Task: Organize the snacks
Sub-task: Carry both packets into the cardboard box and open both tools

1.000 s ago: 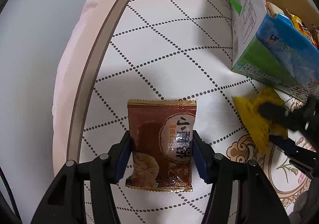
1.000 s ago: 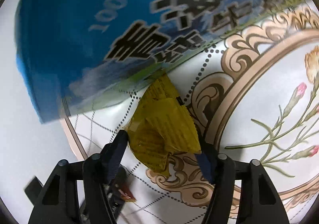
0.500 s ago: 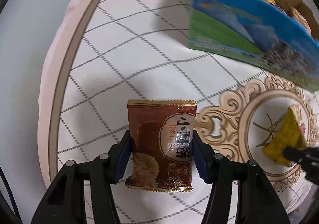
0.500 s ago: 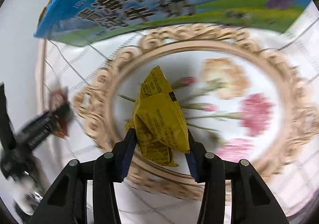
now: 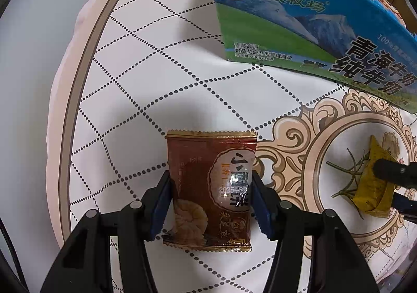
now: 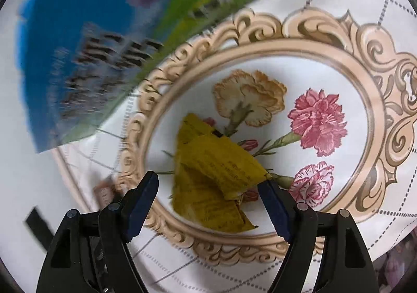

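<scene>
While the left gripper (image 5: 209,204) stays clamped on the brown snack packet (image 5: 209,188) over the quilted cloth's checked part, the right gripper (image 6: 208,204), jaws just opened wide, frees the yellow packet (image 6: 211,178) on the floral medallion (image 6: 370,100). One placed; the brown one remains, milk carton (image 5: 299,24) beyond.

Two small snack packets: one glossy brown foil packet with gold crimped edges (image 5: 208,188) and one crumpled yellow wrapper (image 6: 213,178). One tall blue-and-green printed milk carton box (image 5: 299,27). One white patterned tablecloth with dotted diamonds (image 5: 156,71).
</scene>
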`<move>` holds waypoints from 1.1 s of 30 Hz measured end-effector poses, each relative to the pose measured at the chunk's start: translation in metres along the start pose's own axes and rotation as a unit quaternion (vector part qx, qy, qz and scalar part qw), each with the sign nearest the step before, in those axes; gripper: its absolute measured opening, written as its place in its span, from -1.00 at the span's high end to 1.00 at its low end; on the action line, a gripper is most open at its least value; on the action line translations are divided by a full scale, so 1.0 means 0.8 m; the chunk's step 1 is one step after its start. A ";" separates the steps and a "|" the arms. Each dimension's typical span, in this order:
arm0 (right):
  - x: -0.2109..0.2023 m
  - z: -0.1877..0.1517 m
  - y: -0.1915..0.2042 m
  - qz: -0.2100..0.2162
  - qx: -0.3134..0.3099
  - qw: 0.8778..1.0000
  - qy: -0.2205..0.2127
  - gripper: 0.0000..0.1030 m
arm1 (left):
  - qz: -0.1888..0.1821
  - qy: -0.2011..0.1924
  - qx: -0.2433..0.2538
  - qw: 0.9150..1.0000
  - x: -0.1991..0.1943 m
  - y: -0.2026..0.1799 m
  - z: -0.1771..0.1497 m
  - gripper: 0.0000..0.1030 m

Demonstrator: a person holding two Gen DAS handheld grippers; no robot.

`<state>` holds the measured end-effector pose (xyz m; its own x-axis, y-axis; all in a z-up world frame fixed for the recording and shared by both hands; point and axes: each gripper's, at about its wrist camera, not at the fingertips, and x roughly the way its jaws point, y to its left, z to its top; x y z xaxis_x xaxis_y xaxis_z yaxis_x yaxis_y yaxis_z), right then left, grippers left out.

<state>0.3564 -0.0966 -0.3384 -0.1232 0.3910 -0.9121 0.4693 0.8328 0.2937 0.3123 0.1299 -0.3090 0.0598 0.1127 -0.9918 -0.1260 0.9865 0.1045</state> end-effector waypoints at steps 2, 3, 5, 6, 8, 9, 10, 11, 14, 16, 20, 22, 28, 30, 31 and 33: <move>0.012 -0.013 0.011 -0.019 -0.015 1.000 -0.012 -0.57 | 0.003 -0.001 0.002 1.000 0.003 -0.004 0.000 -0.05; 0.014 -0.016 0.019 -0.029 -0.030 0.999 -0.018 -0.51 | 0.004 -0.001 0.003 1.000 0.006 -0.008 -0.002 -0.05; 0.029 -0.028 0.039 -0.051 -0.066 0.996 -0.031 -0.21 | 0.002 -0.002 0.004 1.000 0.007 -0.012 -0.003 -0.05; 0.030 -0.031 0.043 -0.056 -0.083 0.994 -0.035 -0.13 | 0.002 -0.003 0.004 1.000 0.006 -0.013 -0.005 -0.05; 0.029 -0.042 0.047 -0.067 -0.125 0.989 -0.043 -0.02 | -0.003 -0.006 0.004 1.000 0.002 -0.014 -0.007 -0.05; 0.027 -0.047 0.049 -0.073 -0.142 0.986 -0.045 -0.01 | -0.006 -0.007 0.006 1.000 -0.003 -0.014 -0.008 -0.05; 0.028 -0.053 0.050 -0.073 -0.150 0.985 -0.046 0.00 | -0.011 -0.008 0.005 1.000 -0.006 -0.015 -0.010 -0.05; 0.026 -0.059 0.051 -0.071 -0.159 0.984 -0.046 0.00 | -0.017 -0.009 0.004 1.000 -0.010 -0.016 -0.012 -0.05; 0.015 -0.076 0.051 -0.053 -0.176 0.982 -0.049 0.01 | -0.046 -0.021 0.005 0.999 -0.038 -0.025 -0.020 -0.05; -0.007 -0.083 0.051 -0.037 -0.189 0.980 -0.055 0.02 | -0.066 -0.035 0.009 0.997 -0.065 -0.031 -0.023 -0.05; -0.078 -0.087 0.061 0.001 -0.219 0.972 -0.081 0.02 | -0.117 -0.065 0.017 0.991 -0.128 -0.046 -0.008 -0.05; -0.116 -0.080 0.075 0.019 -0.230 0.968 -0.101 0.02 | -0.136 -0.081 0.028 0.987 -0.162 -0.057 0.012 -0.05; -0.227 -0.020 0.103 0.047 -0.242 0.957 -0.151 0.02 | -0.158 -0.107 0.056 0.980 -0.222 -0.083 0.099 -0.05; -0.242 0.010 0.117 0.042 -0.240 0.957 -0.157 0.02 | -0.151 -0.104 0.065 0.981 -0.223 -0.091 0.133 -0.05; -0.250 0.025 0.115 0.040 -0.239 0.958 -0.156 0.02 | -0.149 -0.099 0.067 0.982 -0.221 -0.094 0.150 -0.05; -0.259 0.059 0.118 0.031 -0.236 0.960 -0.150 0.02 | -0.145 -0.085 0.069 0.983 -0.211 -0.100 0.182 -0.05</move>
<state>0.4677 -0.1175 -0.1349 0.1832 0.3748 -0.9088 0.0102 0.9237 0.3830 0.4561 0.0490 -0.1397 0.2399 -0.1691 -0.9559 0.0560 0.9855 -0.1603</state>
